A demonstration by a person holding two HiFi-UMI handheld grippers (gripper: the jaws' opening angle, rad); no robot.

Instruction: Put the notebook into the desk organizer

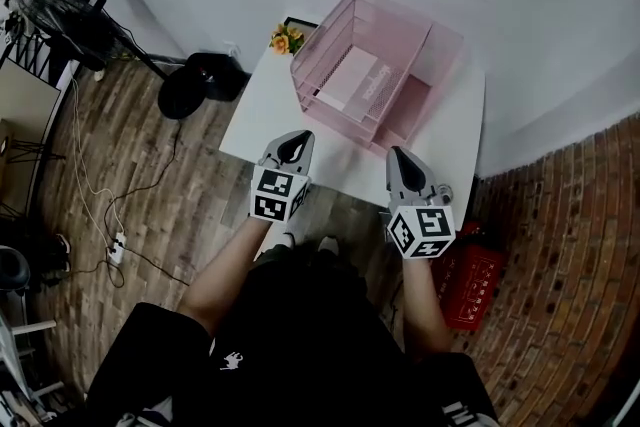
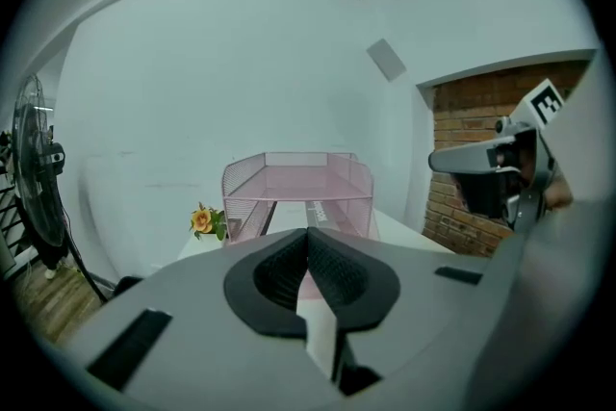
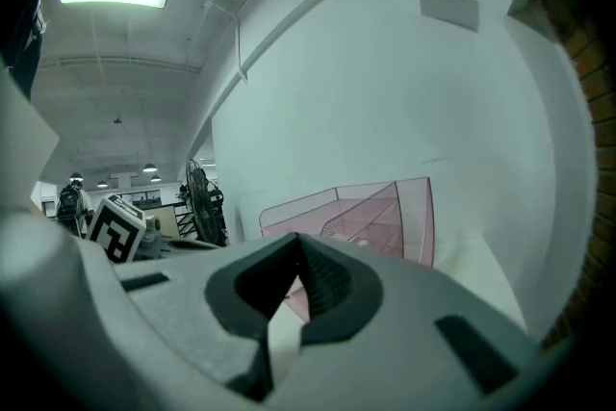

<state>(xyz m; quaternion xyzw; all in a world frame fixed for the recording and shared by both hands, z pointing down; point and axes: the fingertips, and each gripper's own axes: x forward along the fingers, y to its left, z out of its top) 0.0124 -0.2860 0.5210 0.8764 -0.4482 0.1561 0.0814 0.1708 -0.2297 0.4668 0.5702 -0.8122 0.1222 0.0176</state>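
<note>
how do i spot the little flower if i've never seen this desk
Find the white table. At its far left corner, left of the pink mesh organizer, sits the flower. It is the only yellow-orange thing among white and pink.

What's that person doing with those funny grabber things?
A person holds tongs in each hand. The left tongs and right tongs are both shut and empty, near the front edge of the white table. A pale notebook already lies inside the pink mesh desk organizer, so nothing is being carried.
</note>
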